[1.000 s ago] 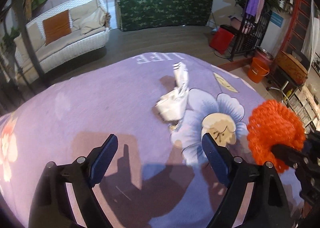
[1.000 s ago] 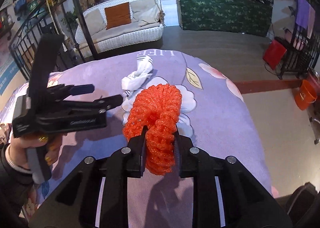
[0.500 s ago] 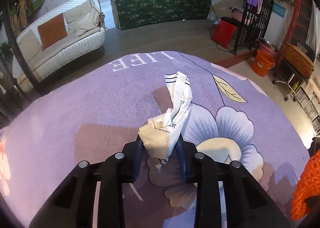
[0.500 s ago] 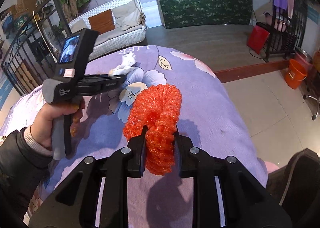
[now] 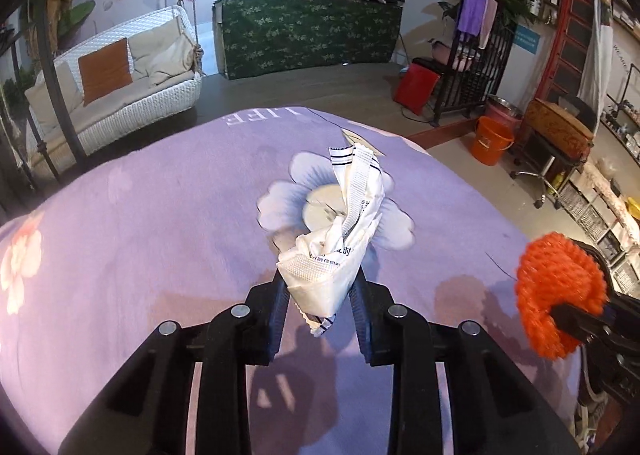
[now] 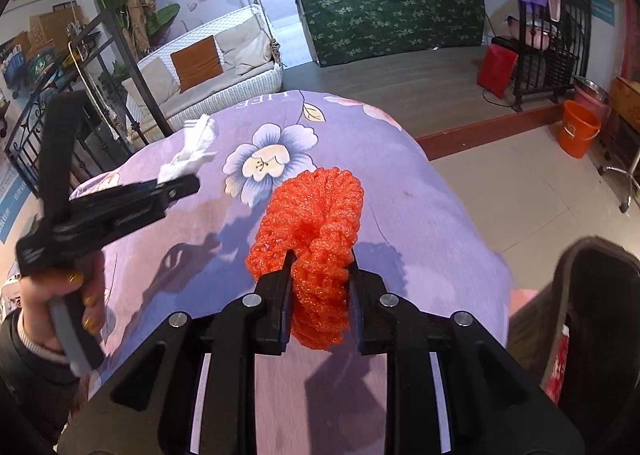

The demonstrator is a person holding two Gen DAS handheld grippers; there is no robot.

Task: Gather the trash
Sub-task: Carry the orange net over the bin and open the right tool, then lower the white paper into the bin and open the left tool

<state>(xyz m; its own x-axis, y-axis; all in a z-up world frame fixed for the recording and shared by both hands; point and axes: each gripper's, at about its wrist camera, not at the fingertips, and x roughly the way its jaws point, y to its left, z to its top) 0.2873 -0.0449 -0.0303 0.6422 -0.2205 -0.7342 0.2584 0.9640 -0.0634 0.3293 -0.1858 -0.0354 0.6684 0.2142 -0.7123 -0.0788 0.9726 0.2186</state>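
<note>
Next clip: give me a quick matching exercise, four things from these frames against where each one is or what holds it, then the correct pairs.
Things:
1. white wrapper
2. orange foam net
3. orange bucket
4. orange cushion

Places:
A. on the white swing sofa
B. gripped by the right gripper
C. standing on the floor
D. gripped by the left gripper

Pairs: 1-D, 2-B, 3-C, 4-A
</note>
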